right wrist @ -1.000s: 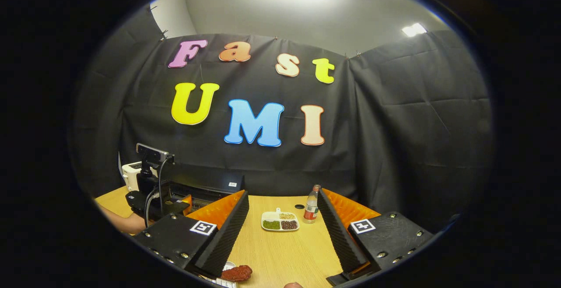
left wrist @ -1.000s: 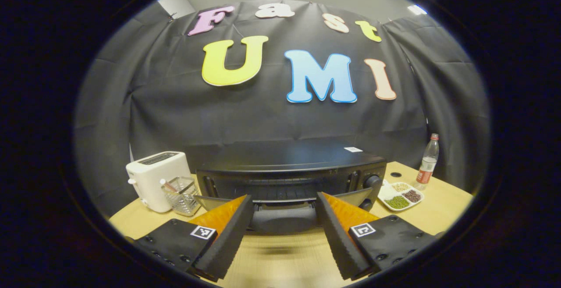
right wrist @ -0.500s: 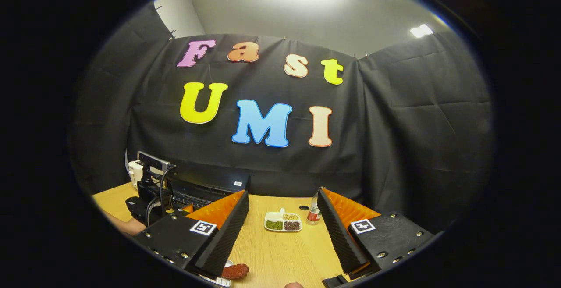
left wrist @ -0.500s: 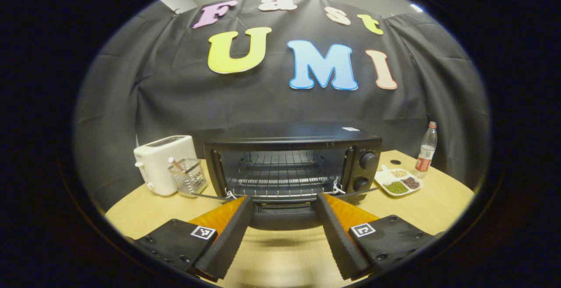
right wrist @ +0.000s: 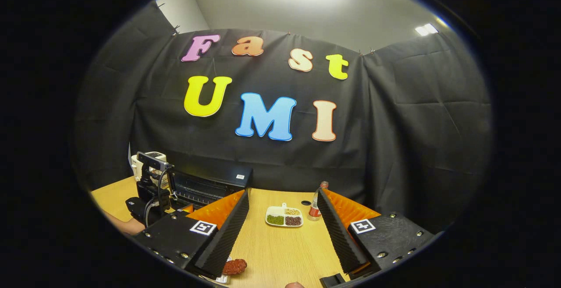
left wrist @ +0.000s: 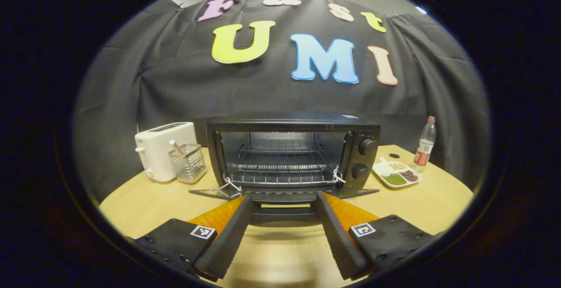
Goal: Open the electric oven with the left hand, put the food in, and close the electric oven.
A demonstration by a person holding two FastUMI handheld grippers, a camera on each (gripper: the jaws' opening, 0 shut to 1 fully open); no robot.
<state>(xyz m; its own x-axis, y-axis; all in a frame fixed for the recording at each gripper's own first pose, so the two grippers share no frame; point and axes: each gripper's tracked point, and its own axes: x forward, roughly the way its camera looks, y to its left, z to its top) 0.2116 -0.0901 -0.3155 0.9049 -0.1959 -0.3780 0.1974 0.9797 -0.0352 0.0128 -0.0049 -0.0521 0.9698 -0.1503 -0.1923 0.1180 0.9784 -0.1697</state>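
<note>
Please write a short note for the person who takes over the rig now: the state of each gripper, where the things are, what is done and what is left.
Left gripper: open, at the door handle, fingers on either side, not gripping.
Right gripper: open, holding nothing, above the table.
Electric oven: door down, rack bare.
Food: reddish piece on the table by the right gripper's finger.
Done: opening. Left: put the food in, close the door.

Black electric oven [left wrist: 292, 152] at frame centre on the wooden table [left wrist: 144, 200], door down, white toaster [left wrist: 163, 150] and wire-mesh holder [left wrist: 188, 163] left, divided white dish [left wrist: 396, 175] and plastic bottle [left wrist: 425, 141] right.
</note>
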